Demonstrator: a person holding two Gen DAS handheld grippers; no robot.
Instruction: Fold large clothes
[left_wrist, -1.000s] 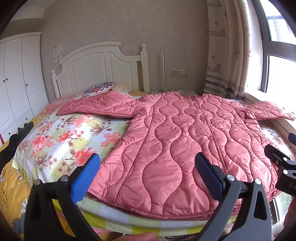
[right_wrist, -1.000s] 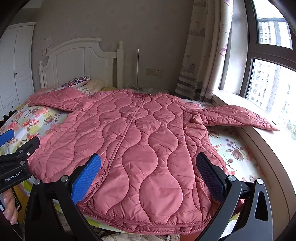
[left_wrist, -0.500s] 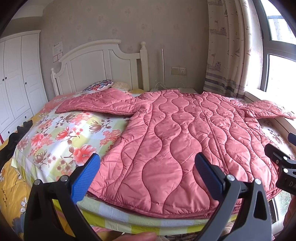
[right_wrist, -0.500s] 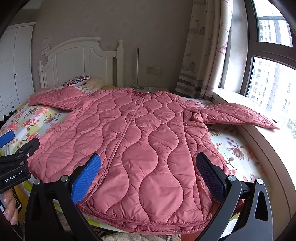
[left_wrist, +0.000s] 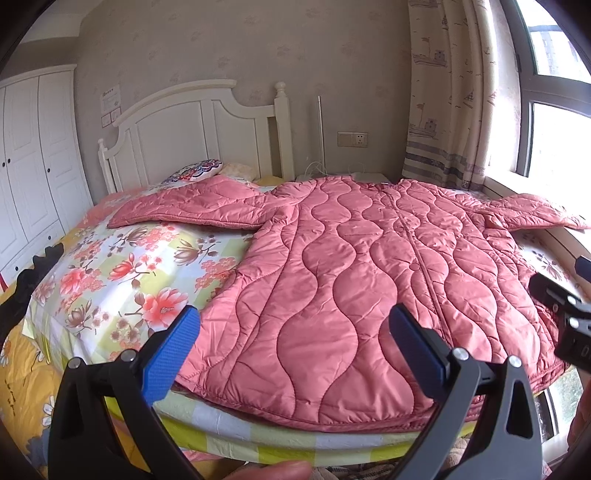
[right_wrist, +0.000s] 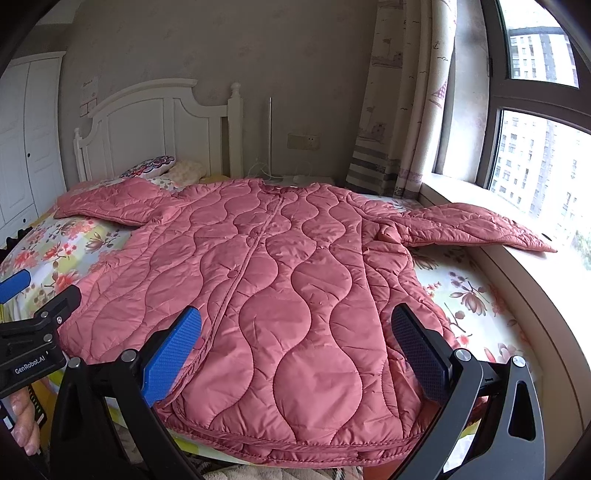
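A large pink quilted coat (left_wrist: 369, 280) lies spread flat, front up, on the bed, hem toward me; it also shows in the right wrist view (right_wrist: 280, 288). Its left sleeve (left_wrist: 192, 208) stretches toward the pillows and its right sleeve (right_wrist: 476, 229) lies out onto the window sill. My left gripper (left_wrist: 293, 338) is open and empty, just short of the hem's left part. My right gripper (right_wrist: 295, 339) is open and empty, just short of the hem's right part. Each gripper shows at the edge of the other's view.
The bed has a floral sheet (left_wrist: 122, 273) and a white headboard (left_wrist: 192, 140) with pillows (left_wrist: 199, 171). A white wardrobe (left_wrist: 29, 166) stands on the left. A window sill (right_wrist: 524, 258), window and curtain (right_wrist: 399, 110) run along the right.
Both grippers have drifted slightly; the coat sits a little lower and closer in both views. The coat itself has not moved and both grippers stay open.
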